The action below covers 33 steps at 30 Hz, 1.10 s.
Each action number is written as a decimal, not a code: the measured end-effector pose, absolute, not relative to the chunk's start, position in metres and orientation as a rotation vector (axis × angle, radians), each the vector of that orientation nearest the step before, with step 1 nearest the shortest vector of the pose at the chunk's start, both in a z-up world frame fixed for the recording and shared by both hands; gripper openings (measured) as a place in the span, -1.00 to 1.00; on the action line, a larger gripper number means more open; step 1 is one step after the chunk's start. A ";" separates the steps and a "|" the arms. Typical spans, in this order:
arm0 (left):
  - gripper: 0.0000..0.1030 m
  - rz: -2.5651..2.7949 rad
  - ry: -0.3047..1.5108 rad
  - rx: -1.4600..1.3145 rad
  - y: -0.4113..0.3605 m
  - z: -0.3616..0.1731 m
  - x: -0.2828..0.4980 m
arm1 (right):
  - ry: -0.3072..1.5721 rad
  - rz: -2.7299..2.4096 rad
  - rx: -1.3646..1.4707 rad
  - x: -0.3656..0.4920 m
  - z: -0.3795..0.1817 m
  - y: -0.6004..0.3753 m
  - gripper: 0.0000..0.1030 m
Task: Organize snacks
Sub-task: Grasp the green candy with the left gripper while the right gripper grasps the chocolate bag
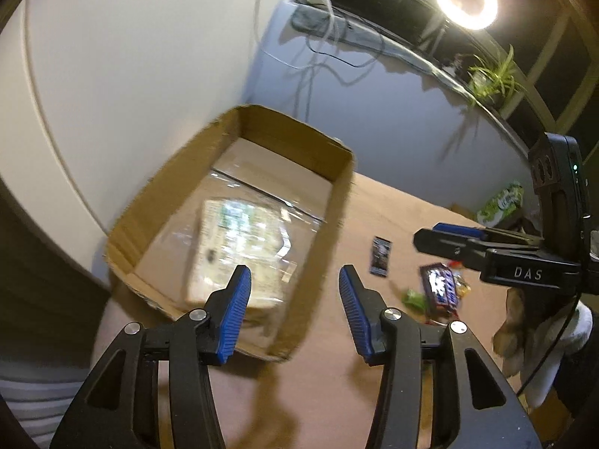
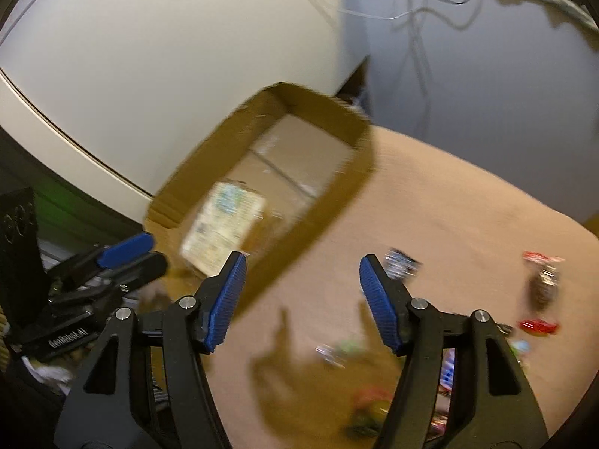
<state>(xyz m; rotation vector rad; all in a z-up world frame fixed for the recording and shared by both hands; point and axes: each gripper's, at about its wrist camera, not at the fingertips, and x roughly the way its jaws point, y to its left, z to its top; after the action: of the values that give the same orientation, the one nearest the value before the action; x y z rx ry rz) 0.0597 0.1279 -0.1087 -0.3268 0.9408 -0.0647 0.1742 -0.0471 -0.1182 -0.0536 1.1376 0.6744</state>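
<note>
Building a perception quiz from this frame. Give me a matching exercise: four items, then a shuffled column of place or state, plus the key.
Items
1. pale flat package
2. dark blue candy bar
3. left gripper
4. green bag

Place or state
A. open, nothing between its pads
B. on the brown tabletop among loose snacks, outside the box
C. lying on the floor of the cardboard box
D. far end of the table, behind the right gripper

Pairs: 1-C, 2-B, 3-A, 4-D
</note>
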 end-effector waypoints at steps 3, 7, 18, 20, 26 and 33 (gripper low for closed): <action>-0.07 -0.095 0.951 -0.307 0.113 -0.110 0.060 | 1.116 0.618 -0.047 0.172 -0.114 -0.080 0.45; -0.07 -0.144 0.971 -0.284 0.089 -0.113 0.058 | 1.107 0.537 -0.037 0.165 -0.115 -0.119 0.61; -0.07 -0.317 1.072 -0.193 0.012 -0.139 0.042 | 1.192 0.412 -0.038 0.123 -0.144 -0.202 0.61; -0.07 -0.346 1.091 -0.164 -0.002 -0.146 0.039 | 1.204 0.423 -0.043 0.114 -0.149 -0.203 0.60; -0.20 -0.414 1.139 -0.124 -0.029 -0.161 0.035 | 1.246 0.495 -0.100 0.097 -0.168 -0.186 0.38; -0.21 -0.432 1.156 -0.083 -0.043 -0.175 0.035 | 1.297 0.521 -0.043 0.103 -0.187 -0.177 0.37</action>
<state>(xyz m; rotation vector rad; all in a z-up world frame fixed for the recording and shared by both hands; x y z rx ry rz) 0.0349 -0.0431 -0.1747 -0.0835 1.1563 -0.4323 0.1028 -0.1771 -0.1875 -0.0426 1.2975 0.5215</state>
